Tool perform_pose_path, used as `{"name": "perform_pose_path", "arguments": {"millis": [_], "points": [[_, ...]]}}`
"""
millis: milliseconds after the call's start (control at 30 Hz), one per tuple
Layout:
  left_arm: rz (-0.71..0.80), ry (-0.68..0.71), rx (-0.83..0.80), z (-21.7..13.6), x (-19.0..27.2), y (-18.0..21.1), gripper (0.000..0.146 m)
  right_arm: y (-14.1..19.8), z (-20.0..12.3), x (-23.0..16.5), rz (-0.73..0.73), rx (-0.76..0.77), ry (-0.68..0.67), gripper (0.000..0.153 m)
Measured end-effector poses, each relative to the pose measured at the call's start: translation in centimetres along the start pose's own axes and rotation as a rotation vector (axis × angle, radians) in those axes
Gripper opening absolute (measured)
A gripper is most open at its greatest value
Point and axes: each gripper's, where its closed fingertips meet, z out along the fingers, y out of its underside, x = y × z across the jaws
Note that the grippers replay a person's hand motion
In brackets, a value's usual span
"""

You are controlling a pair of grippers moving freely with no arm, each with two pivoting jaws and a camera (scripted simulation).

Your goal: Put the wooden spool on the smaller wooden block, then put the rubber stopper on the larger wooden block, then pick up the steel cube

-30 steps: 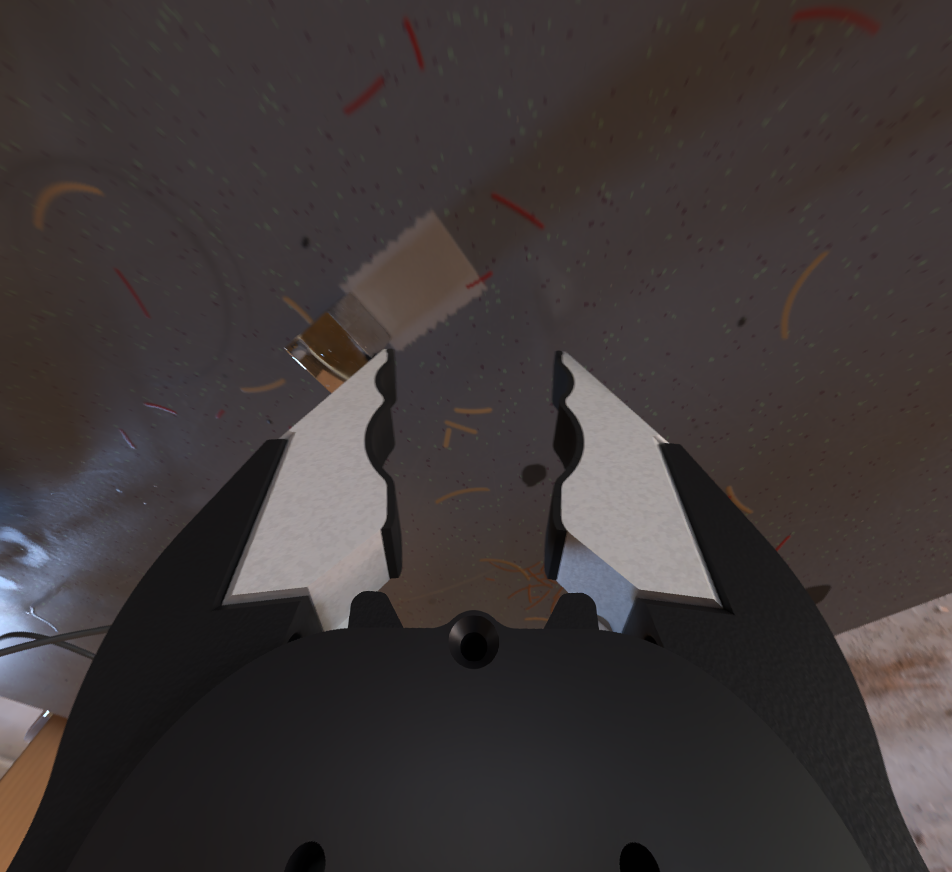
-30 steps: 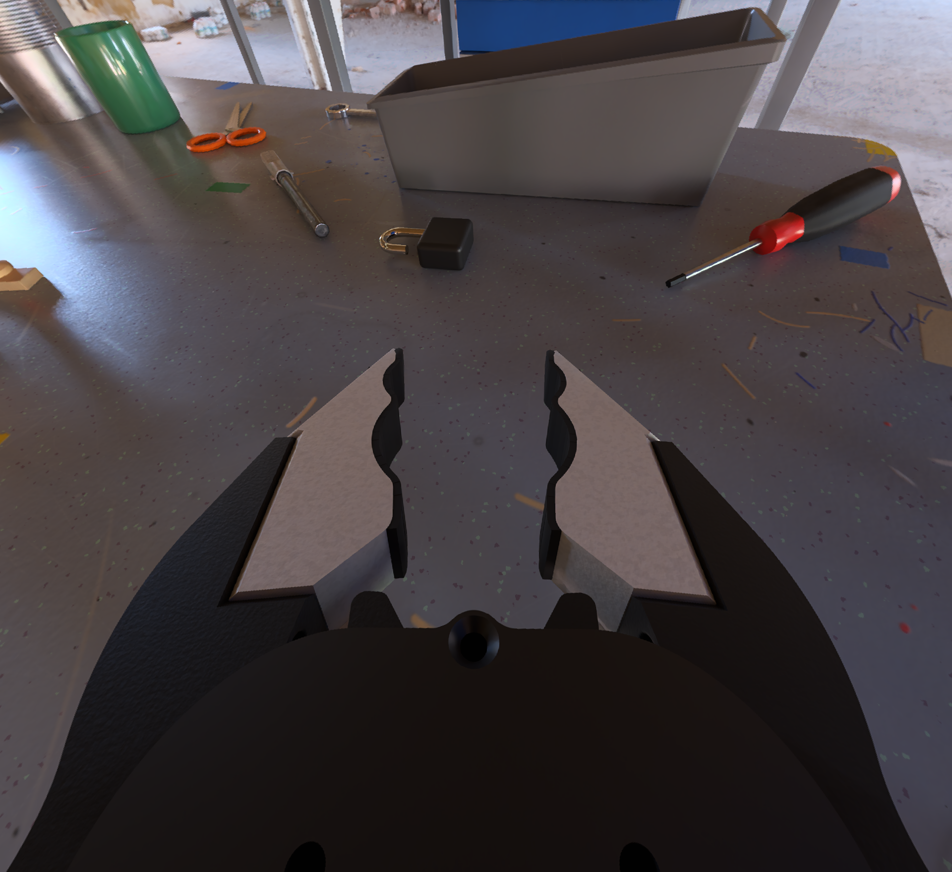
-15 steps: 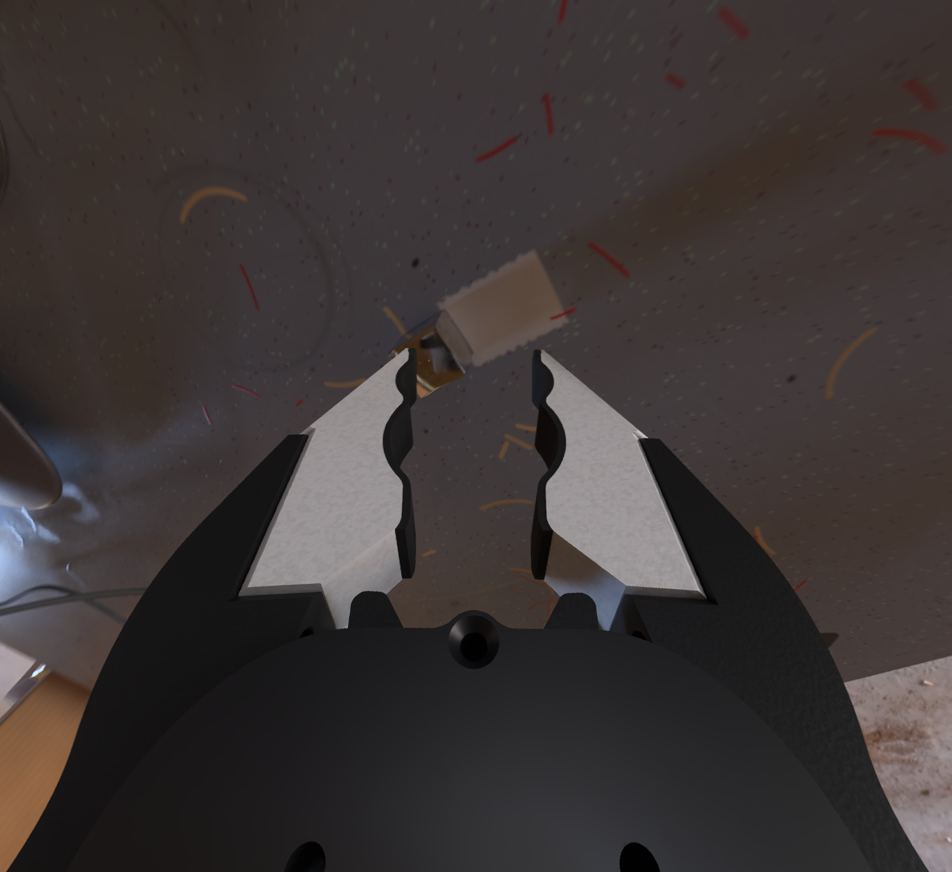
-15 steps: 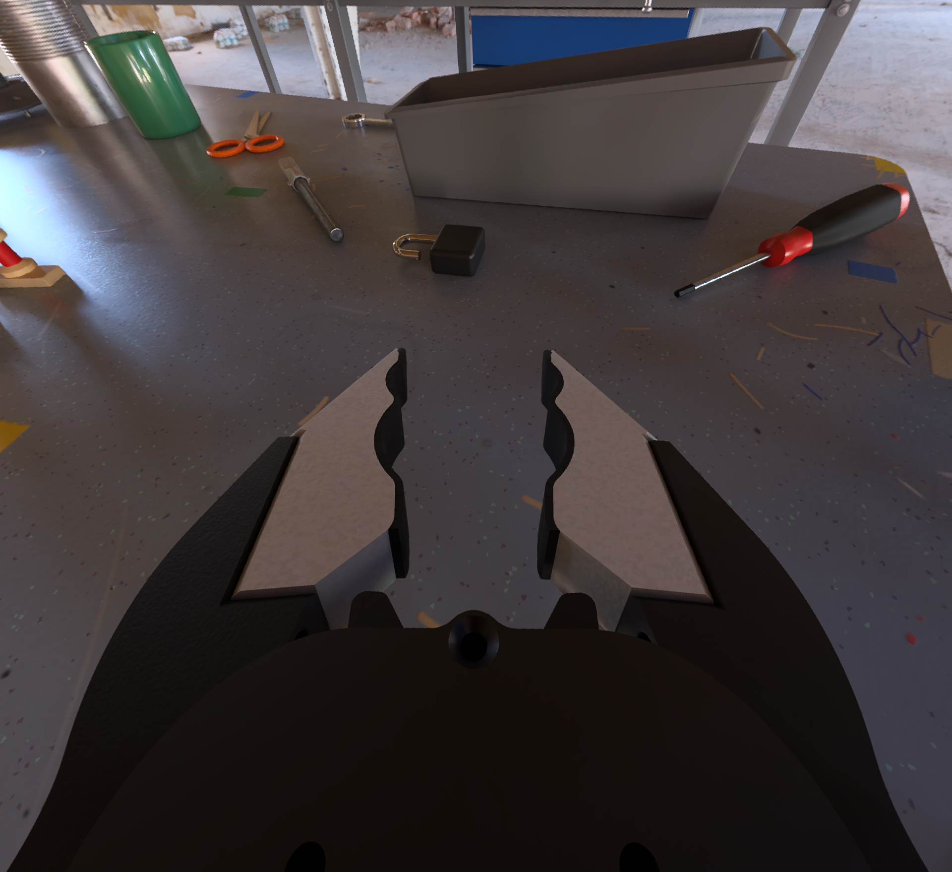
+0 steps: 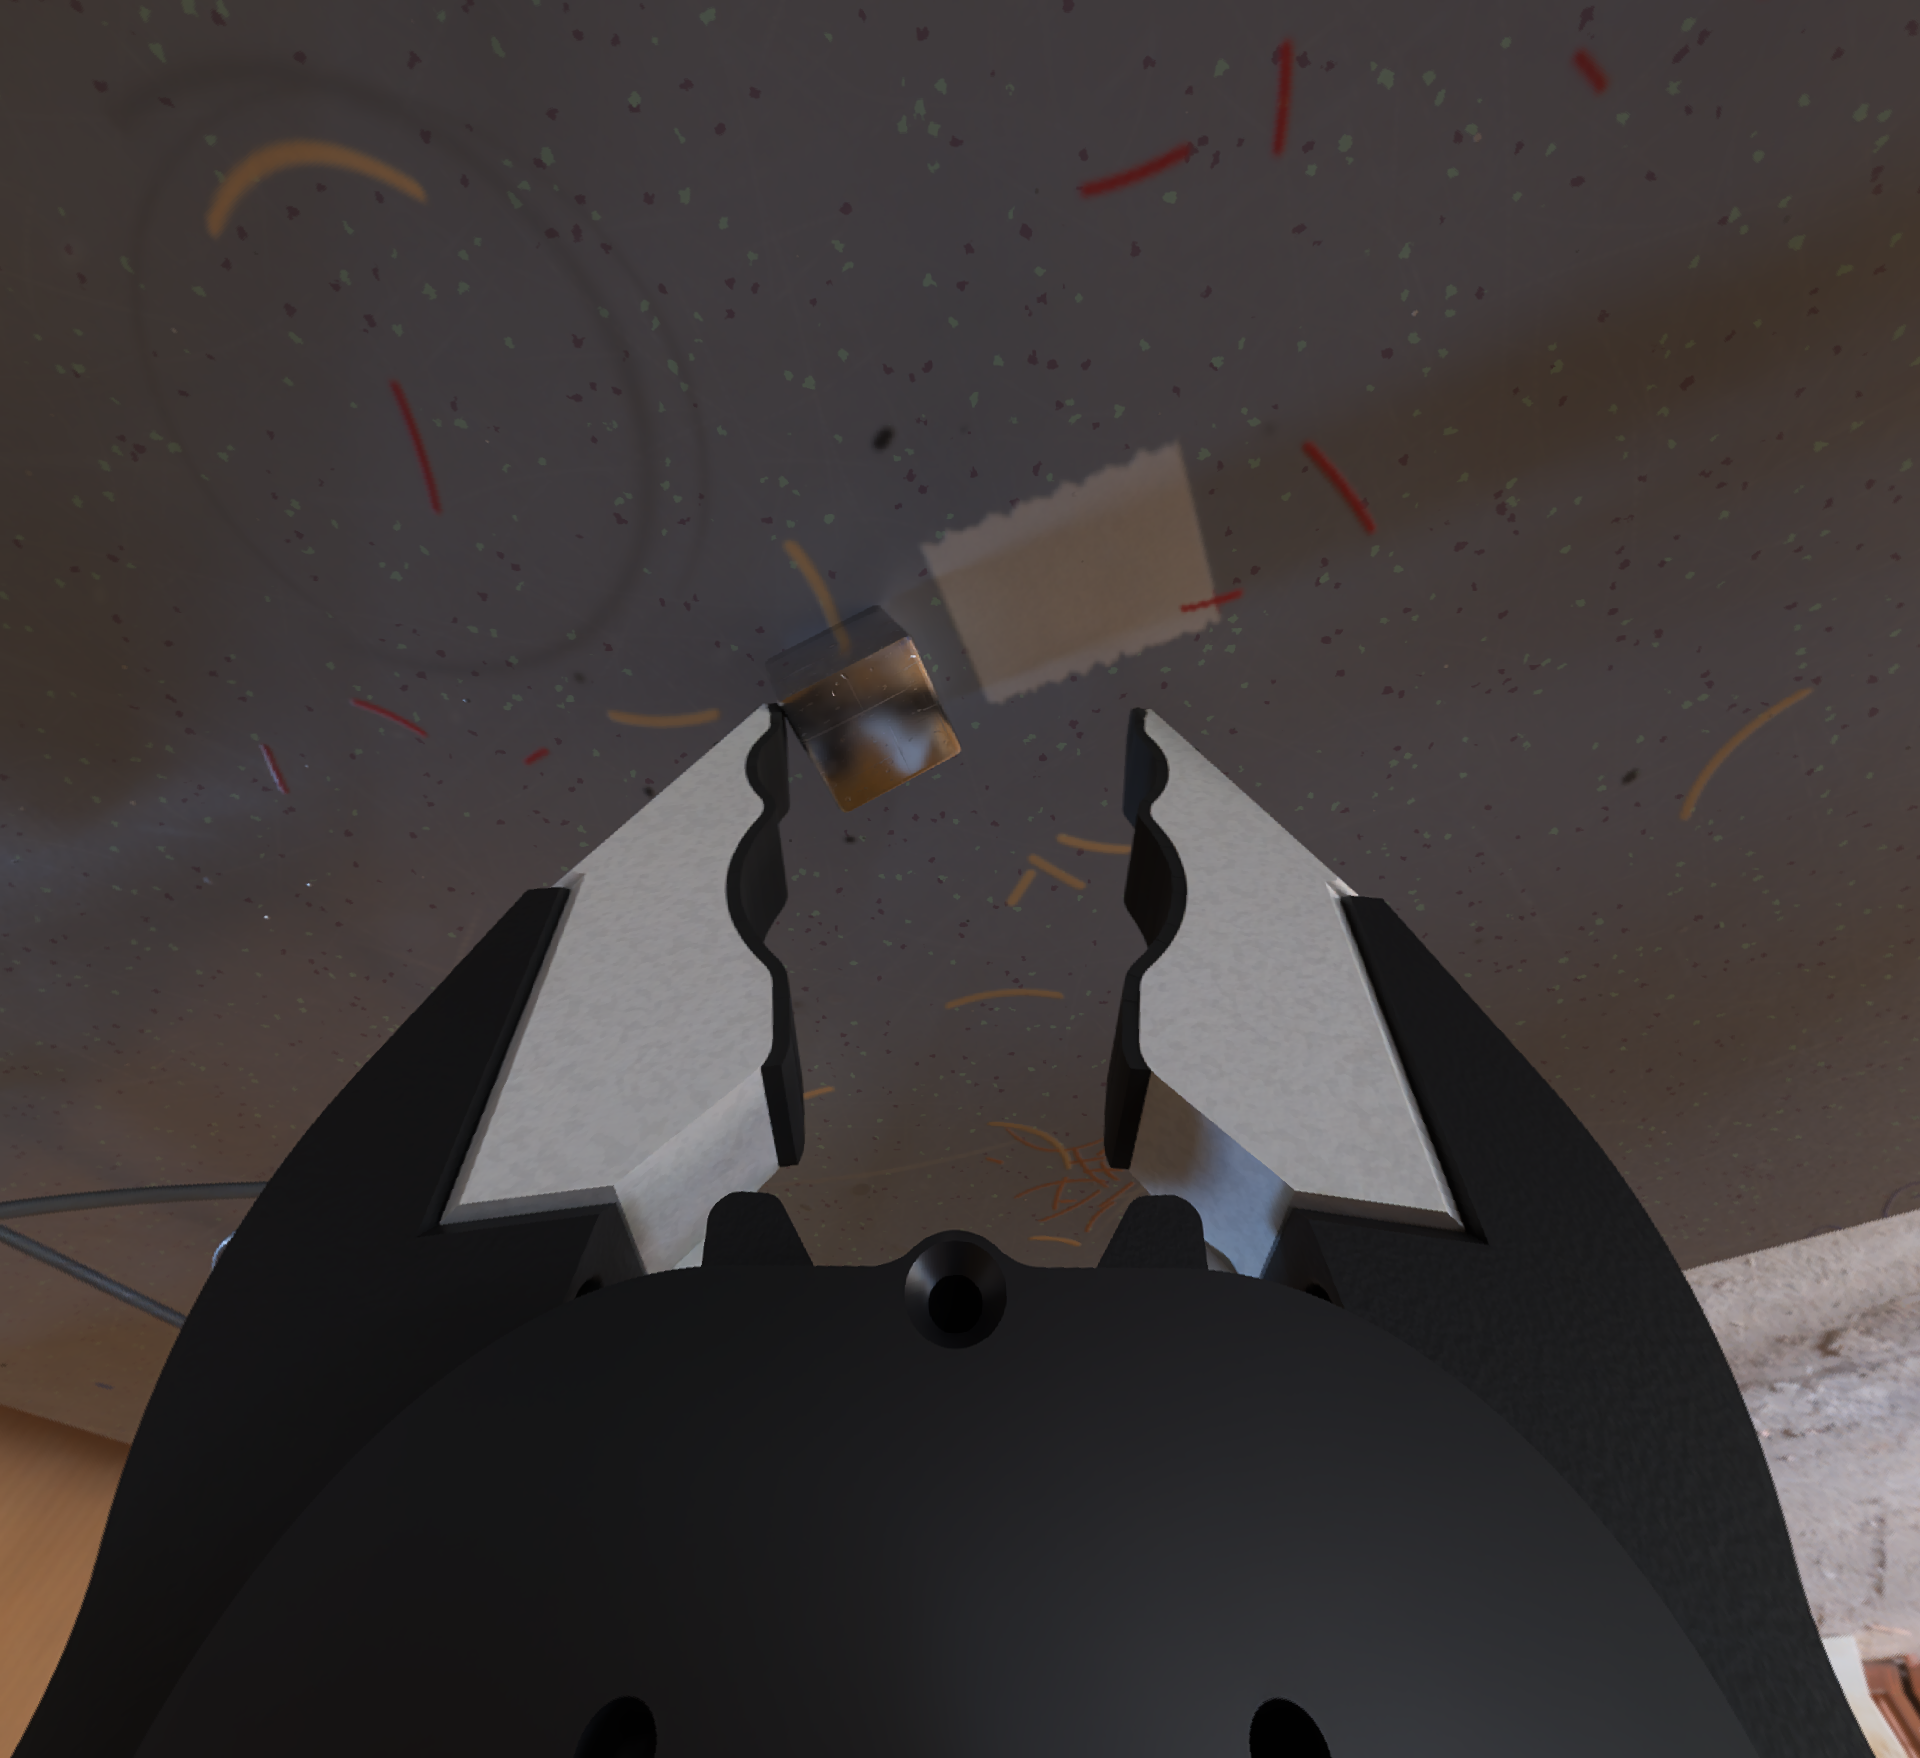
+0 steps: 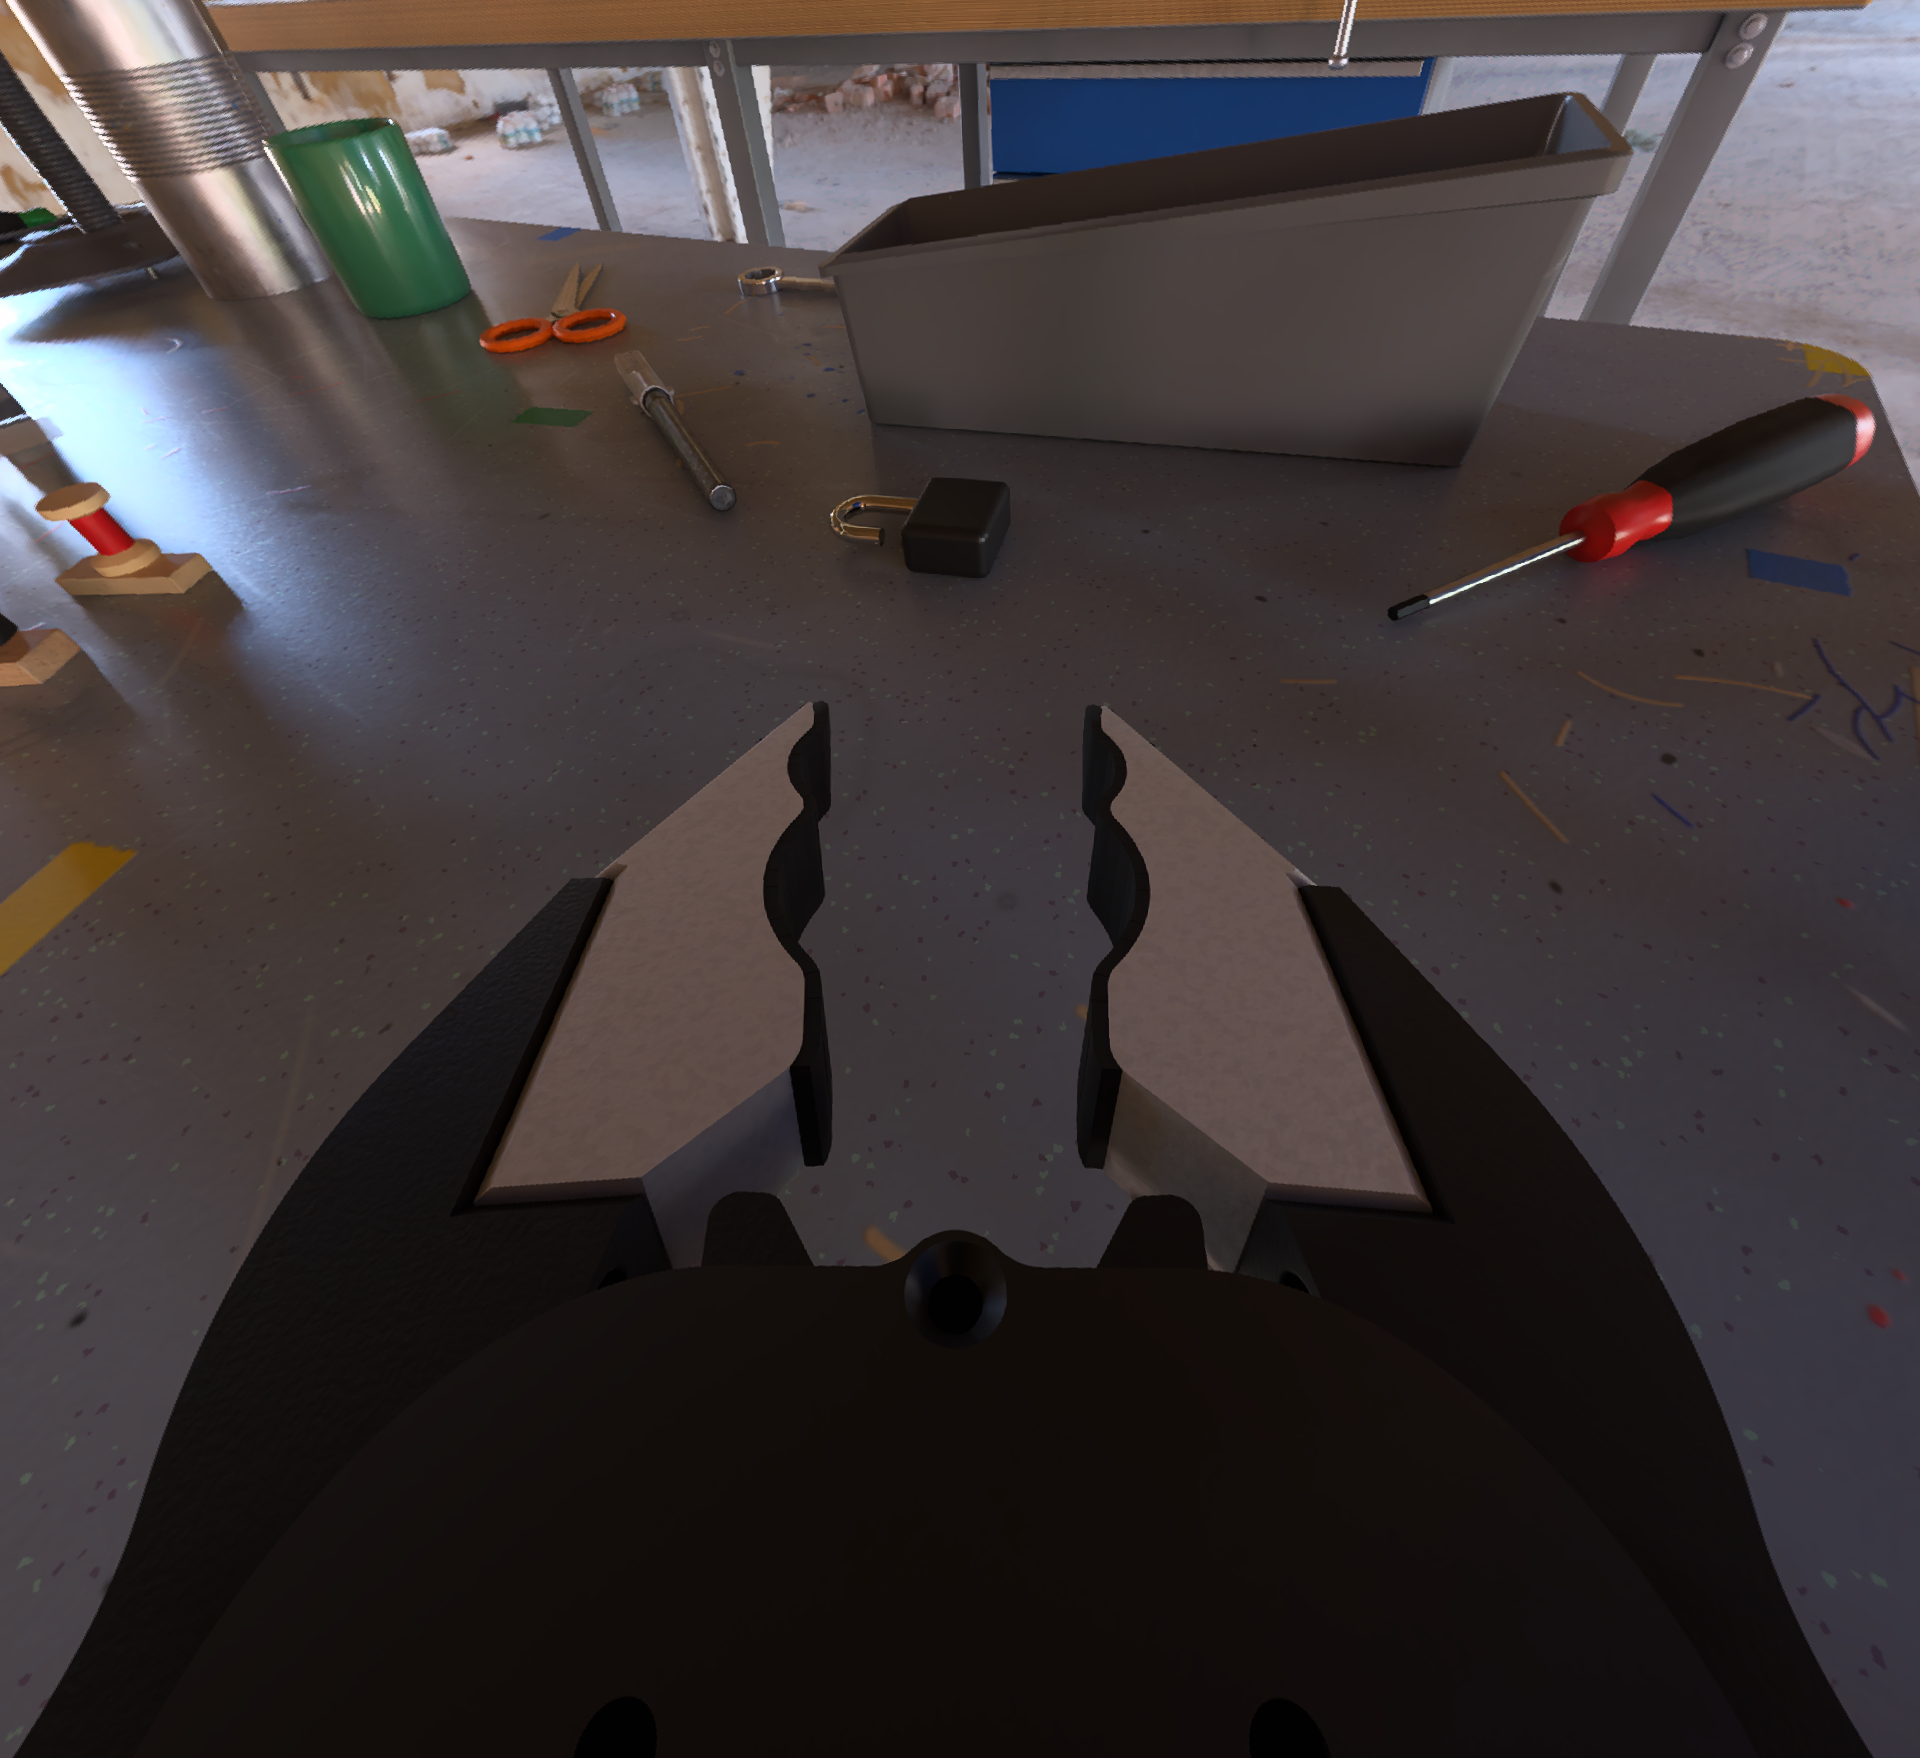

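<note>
In the left wrist view the shiny steel cube (image 5: pixel 868 711) lies on the dark speckled table, just ahead of my left fingertip (image 5: pixel 769 742). My left gripper (image 5: pixel 956 721) is open and empty, pointing down, with the cube at the left side of the gap. My right gripper (image 6: pixel 956 716) is open and empty above bare table. At the far left of the right wrist view the wooden spool (image 6: pixel 91 524), wound with red thread, stands on a wooden block (image 6: pixel 140 574). A second wooden block (image 6: pixel 31 657) is cut off by the left edge.
A pale tape patch (image 5: pixel 1070 570) lies flat just beyond the cube. Ahead of the right gripper are a padlock (image 6: pixel 940 519), grey bin (image 6: pixel 1216 337), screwdriver (image 6: pixel 1714 493), metal pin (image 6: pixel 681 435), scissors (image 6: pixel 556 324), green cup (image 6: pixel 369 217) and steel cylinder (image 6: pixel 135 87).
My left gripper narrowed, then opened wider, and shifted so the cube went from left of the left finger to inside the gap. The right view lifted; spool and blocks came into sight.
</note>
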Motion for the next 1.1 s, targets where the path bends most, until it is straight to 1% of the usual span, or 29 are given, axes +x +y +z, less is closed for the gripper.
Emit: {"name": "perform_pose_path", "arguments": {"millis": [167,200,233,433,567,633,733,833,933,1000,1100], "points": [[0.006,0.002,-0.009,0.0,0.0,0.0,0.049,-0.1,-0.1,-0.3,0.005,0.010,-0.016,0.048],[0.011,-0.001,-0.008,0.0,-0.1,0.0,0.038,-0.2,-0.1,-0.5,0.003,0.015,-0.020,0.047],[0.013,-0.003,-0.009,0.0,-0.1,0.0,0.031,-0.2,-0.2,-0.7,-0.001,0.019,-0.026,0.047],[0.026,-0.067,0.005,-0.1,0.0,0.0,0.031,-0.4,-0.2,-1.9,-0.004,0.032,-0.080,0.045],[0.011,-0.100,0.053,-0.8,0.3,-0.1,0.031,-0.4,-0.2,-2.5,-0.010,0.034,-0.110,0.045],[0.000,-0.125,0.089,-2.0,0.5,-0.3,0.031,-0.4,-0.2,-2.7,-0.011,0.037,-0.118,0.045],[0.008,-0.166,0.156,-5.1,1.6,-0.9,0.031,-0.5,-0.3,-3.0,-0.005,0.047,-0.130,0.045],[0.061,-0.196,0.243,-8.9,4.4,-2.2,0.031,-0.6,-0.5,-3.1,-0.005,0.055,-0.133,0.044],[0.184,-0.186,0.334,-11.7,9.9,-4.4,0.031,-0.5,-0.5,-3.2,-0.016,0.055,-0.129,0.044],[0.298,-0.170,0.371,-12.2,14.6,-6.1,0.031,-0.5,-0.4,-3.3,-0.026,0.052,-0.127,0.044],[0.475,-0.111,0.398,-10.8,22.3,-8.4,0.030,-0.4,-0.4,-3.4,-0.041,0.046,-0.123,0.044]]}}
